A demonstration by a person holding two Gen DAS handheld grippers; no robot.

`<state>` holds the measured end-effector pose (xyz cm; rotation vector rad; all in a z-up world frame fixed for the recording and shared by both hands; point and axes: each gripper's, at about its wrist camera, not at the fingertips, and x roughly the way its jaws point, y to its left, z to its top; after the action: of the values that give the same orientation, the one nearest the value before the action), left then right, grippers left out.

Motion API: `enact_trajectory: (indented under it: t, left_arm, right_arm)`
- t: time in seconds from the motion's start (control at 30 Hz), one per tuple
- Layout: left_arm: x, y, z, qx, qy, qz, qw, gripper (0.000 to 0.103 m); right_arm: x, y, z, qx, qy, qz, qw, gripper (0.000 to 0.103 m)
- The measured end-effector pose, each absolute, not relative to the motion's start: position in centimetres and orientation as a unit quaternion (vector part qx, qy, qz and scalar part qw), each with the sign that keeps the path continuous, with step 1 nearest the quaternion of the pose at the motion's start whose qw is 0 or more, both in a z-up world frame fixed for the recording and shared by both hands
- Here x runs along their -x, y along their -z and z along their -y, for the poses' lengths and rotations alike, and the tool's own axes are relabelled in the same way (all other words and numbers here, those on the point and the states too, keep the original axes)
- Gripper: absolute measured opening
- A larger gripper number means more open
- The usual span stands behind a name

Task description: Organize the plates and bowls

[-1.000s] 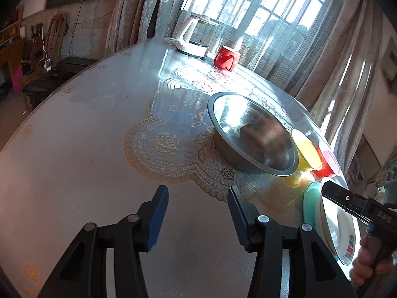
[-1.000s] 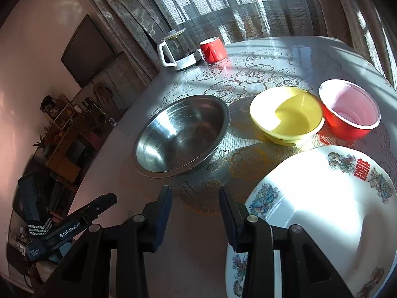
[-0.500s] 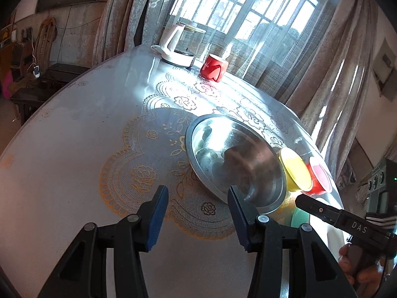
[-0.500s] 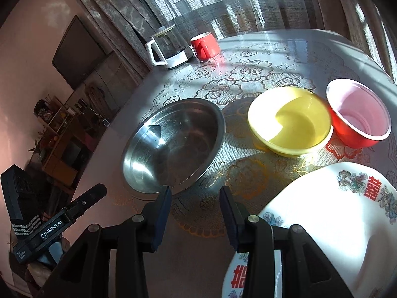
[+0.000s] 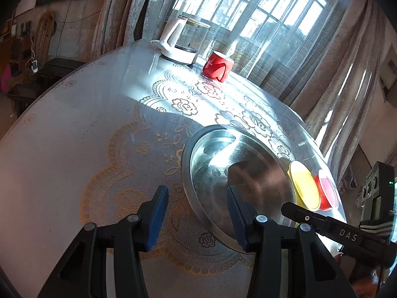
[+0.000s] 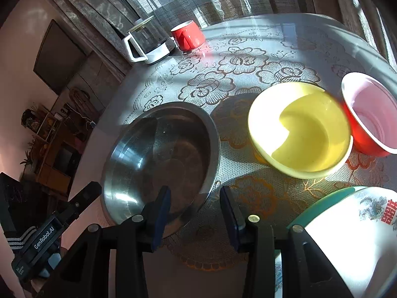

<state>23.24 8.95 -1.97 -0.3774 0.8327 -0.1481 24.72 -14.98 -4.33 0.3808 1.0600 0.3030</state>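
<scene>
On the table, your steel bowl, yellow bowl and red bowl sit unstacked; the plate apparently rests on a green one. Left gripper and right gripper gape empty.

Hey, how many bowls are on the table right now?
3. The steel bowl sits nearest both grippers, the yellow bowl is to its right, and the red bowl with pink inside stands beside the yellow one. The stacked plates might hide more.
</scene>
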Motion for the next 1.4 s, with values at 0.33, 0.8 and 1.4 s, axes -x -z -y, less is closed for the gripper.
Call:
enact_trajectory:
  t: [0.33,0.8,1.4]
  left_arm:
    - [-23.3,3.2,-7.5,0.15,0.095,-0.404,0.897,0.029]
    - [-16.9,2.3,-8.2,0.135,0.096,-0.381,0.91,0.03]
    - [-8.4,2.7,-9.1,0.14,0.091,-0.396,0.903,0.031]
  right_arm:
    - [-25.4,4.9,12.8,-0.114,-0.132,-0.494,0.852,0.031]
    - [-21.3,3.6,12.1,-0.086,-0.162,-0.473,0.862,0.026]
    - [-12.7,3.6,11.1,-0.088,-0.216,-0.46,0.857,0.026]
